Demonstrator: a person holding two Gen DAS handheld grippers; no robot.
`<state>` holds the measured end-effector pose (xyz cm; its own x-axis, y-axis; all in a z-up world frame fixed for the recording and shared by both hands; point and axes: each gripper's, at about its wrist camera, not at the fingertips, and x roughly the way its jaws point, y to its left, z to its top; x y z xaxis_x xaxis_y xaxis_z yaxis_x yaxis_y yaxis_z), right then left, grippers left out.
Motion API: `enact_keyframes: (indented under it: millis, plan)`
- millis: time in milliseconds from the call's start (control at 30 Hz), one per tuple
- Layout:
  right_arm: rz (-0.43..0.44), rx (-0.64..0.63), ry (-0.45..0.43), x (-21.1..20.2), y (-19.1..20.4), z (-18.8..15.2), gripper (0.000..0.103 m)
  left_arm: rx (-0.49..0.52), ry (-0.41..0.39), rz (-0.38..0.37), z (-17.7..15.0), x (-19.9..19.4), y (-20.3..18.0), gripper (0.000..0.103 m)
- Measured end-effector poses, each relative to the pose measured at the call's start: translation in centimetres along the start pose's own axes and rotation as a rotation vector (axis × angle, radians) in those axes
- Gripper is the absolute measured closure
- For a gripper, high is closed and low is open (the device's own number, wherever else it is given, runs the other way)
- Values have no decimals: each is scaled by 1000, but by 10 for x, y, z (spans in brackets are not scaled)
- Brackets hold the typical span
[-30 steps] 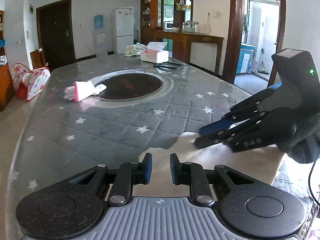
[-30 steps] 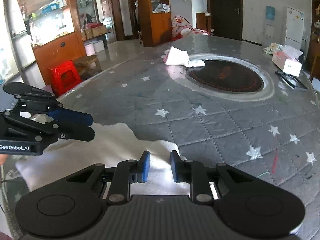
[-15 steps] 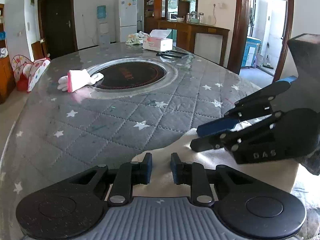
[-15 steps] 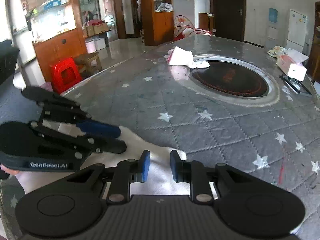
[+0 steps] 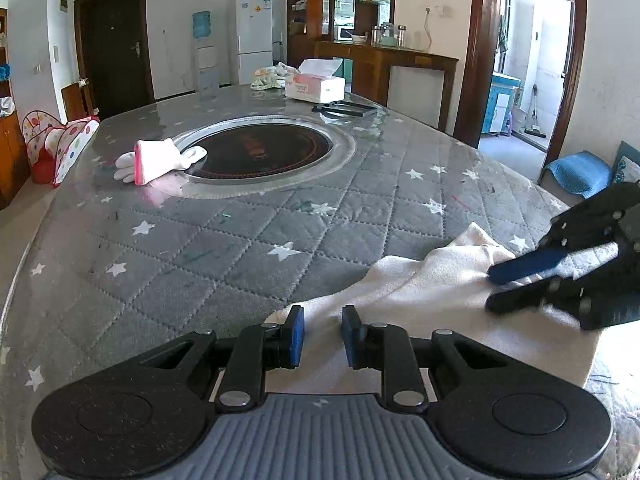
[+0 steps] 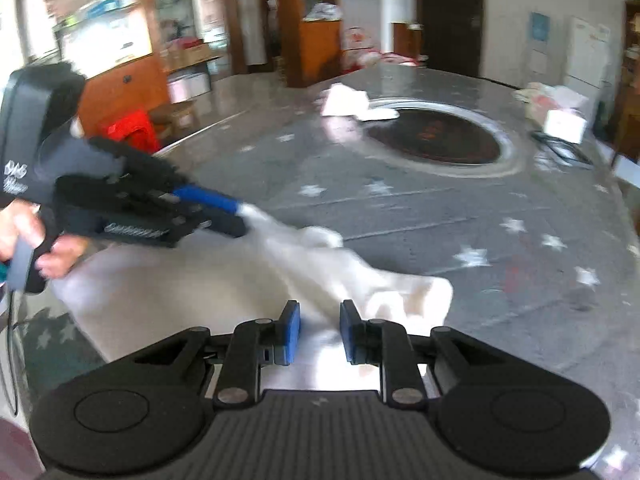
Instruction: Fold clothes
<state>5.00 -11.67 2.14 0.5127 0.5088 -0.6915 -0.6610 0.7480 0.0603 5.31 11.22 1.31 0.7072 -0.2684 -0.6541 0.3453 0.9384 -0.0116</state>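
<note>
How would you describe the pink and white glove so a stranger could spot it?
Find the dark round inset in the middle of the grey star-quilted table. The glove lies across its left rim; it is white with a pink cuff, far from the plain white cloth.

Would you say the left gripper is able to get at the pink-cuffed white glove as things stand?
Probably yes: open tablecloth lies between the left gripper and the glove, though it sits well ahead, beside the round hob.
</note>
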Motion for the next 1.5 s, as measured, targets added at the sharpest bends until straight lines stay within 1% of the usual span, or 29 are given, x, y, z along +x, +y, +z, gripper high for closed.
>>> enact_keyframes:
  millis: [100,167,267,433,500,667,800,967,1133,1200,1300,1433,1500]
  plan:
    - [-19,33,-24,-14,-11,1,83,5,2,3,0,0,0,78]
    - [-35,14,-35,-24,-13,1,83,1,1,-1,1,0,0,77]
    - [-17,-22,-32,-34,-6,-3,82,-6,-4,-2,2,-5,0,77]
    - [21,-88,-12,-37,11,-17,83,-12,-51,2,1,-33,-5,77]
    - [21,-84,8,-31,13,-23,83,-16,-70,-1,-2,-47,-7,77]
    - [9,-69,7,-31,9,-25,83,-26,-83,-16,-28,-85,-16,77]
    - [1,-63,2,-32,8,-26,83,-65,-61,-26,-50,-102,-18,77]
    - [25,-76,-15,-34,15,-21,83,-118,-16,-23,-70,-102,-14,78]
    - [21,-82,11,-26,18,-24,83,-175,-12,-6,-82,-106,0,78]
    - [17,-85,12,-27,18,-23,83,-203,-20,-17,-81,-111,6,78]
    - [12,-94,0,-29,19,-17,83,-221,-57,-23,-74,-117,10,78]
    - [-1,-85,-18,-20,15,-7,83,-226,-79,-45,-62,-106,10,78]
    - [-9,-75,-18,-12,12,-3,83,-228,-69,-39,-58,-96,12,78]
